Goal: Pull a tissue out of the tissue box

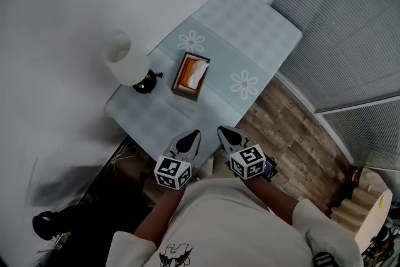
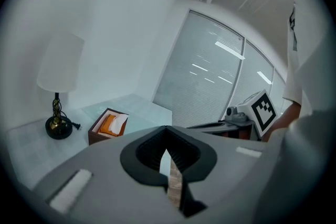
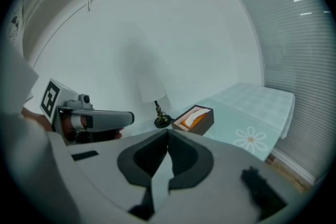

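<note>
A brown tissue box (image 1: 190, 75) with an orange top and a white tissue (image 1: 196, 70) sticking up stands in the middle of a small table (image 1: 250, 34) covered by a pale checked cloth with daisies. Both grippers hover short of the table's near edge, well away from the box. The left gripper (image 1: 194, 134) and the right gripper (image 1: 223, 130) point side by side toward it, both shut and empty. The left gripper view shows the box (image 2: 108, 127) ahead to the left, past the shut jaws of that gripper (image 2: 167, 134). In the right gripper view the box (image 3: 196, 119) lies just beyond the right gripper (image 3: 168, 135).
A white-shaded lamp (image 1: 127, 59) on a dark base stands on the table left of the box, its cord trailing down. Wood floor (image 1: 294, 134) and slatted blinds (image 1: 350, 22) lie to the right. Cables and dark clutter (image 1: 119, 162) sit below the table's left side.
</note>
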{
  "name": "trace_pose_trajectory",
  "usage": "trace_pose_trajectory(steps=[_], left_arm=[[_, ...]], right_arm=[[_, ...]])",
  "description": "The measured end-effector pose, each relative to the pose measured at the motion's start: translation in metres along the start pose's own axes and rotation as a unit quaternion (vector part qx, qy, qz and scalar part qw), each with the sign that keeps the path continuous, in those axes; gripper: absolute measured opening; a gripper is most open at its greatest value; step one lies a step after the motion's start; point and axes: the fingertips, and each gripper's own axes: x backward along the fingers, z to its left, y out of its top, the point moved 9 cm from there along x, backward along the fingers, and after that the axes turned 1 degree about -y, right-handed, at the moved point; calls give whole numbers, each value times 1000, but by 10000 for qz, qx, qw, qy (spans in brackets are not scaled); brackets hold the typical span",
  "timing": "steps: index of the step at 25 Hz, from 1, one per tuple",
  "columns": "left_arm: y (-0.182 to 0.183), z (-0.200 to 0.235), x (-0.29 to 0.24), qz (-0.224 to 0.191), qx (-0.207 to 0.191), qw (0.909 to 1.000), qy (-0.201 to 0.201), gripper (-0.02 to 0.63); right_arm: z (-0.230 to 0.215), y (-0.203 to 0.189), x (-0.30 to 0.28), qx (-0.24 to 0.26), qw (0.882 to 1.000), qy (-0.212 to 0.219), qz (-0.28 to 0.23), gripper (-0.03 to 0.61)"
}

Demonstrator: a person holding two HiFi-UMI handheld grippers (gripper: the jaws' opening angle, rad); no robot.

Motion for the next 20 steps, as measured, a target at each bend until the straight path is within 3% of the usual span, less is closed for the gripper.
trace_pose_trajectory(steps=[8,12,15,20], left_arm=[[50,12,-96,-227,201,9972,688,6],[62,20,-119,-232,220,9944,1005,6],[63,24,-117,-180,189,9923,1213,6],[53,35,-102,-188,311,9895,1400,6]], right_arm=[[-100,55,-42,428,9954,805,298,9],[-135,71,-58,431,9947,901,232,9],[-141,73,-66,339,9943,987,232,9],[-117,69,-74,602,9903,1220,297,9]])
